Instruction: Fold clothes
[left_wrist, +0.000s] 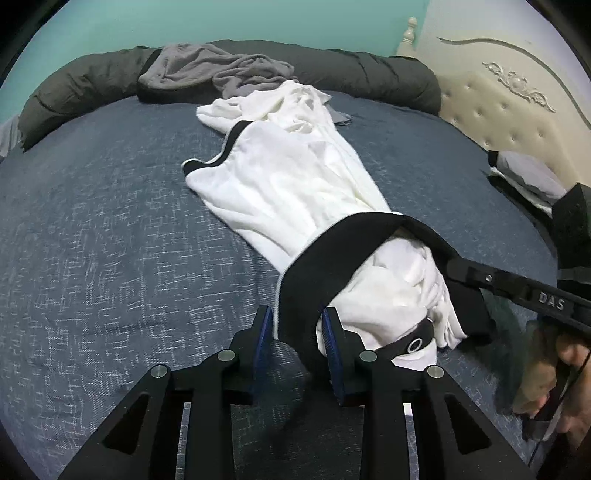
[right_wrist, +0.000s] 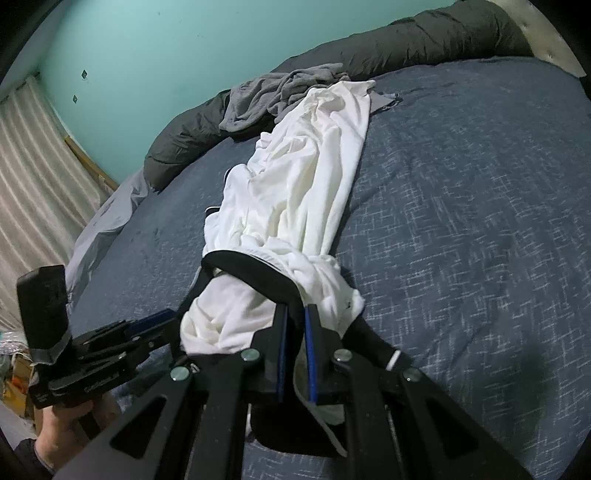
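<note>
Both grippers, left (left_wrist: 297, 325) and right (right_wrist: 295, 325), apparently pinch the white garment's (left_wrist: 284, 177) black waistband (bunched between them).

blue bed (left_wrist: 92, 240) bears white garment (left_wrist: 288, 184), grey clothes (left_wrist: 221, 70).

Dim, cool indoor light with a teal cast. Both fisheye views bend the scene and darken to black at the corners. The crumpled white cotton garment (left_wrist: 295, 177) glares, its folds washed out. A soft shadow falls on the patterned blue bedspread (right_wrist: 532, 369), near right.
</note>
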